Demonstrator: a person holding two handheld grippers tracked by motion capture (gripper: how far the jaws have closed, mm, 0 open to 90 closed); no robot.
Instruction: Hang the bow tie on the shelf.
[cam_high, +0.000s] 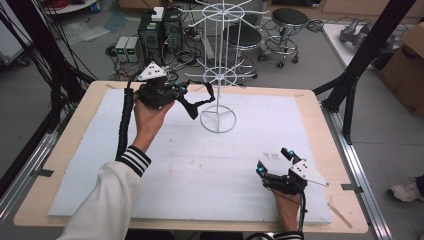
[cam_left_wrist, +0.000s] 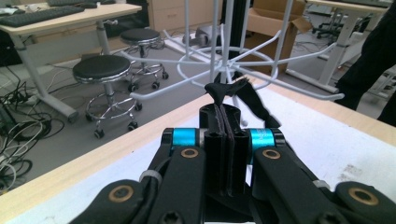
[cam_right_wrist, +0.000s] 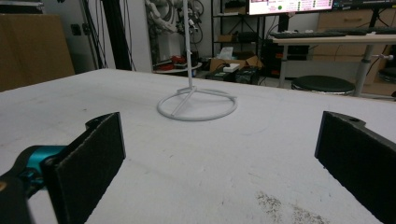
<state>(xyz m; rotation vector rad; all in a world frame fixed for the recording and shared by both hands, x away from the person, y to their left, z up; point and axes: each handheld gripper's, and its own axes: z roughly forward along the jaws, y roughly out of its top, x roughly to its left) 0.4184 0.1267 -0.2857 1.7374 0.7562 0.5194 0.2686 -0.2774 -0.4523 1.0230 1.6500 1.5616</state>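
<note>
While left hand-held gripper (cam_high: 186, 90) clamps black strap (cam_high: 197, 104) beside white wire rack (cam_high: 218, 75), right hand-held gripper (cam_high: 274, 161) gapes, unobstructed.

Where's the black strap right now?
The black strap is clamped in the left gripper, held up at the far left of the table in the high view, dangling beside the white wire rack near its lower ring of arms.

black stools (cam_high: 290, 17), computer towers (cam_high: 161, 30), cardboard box (cam_high: 407, 70)
</note>
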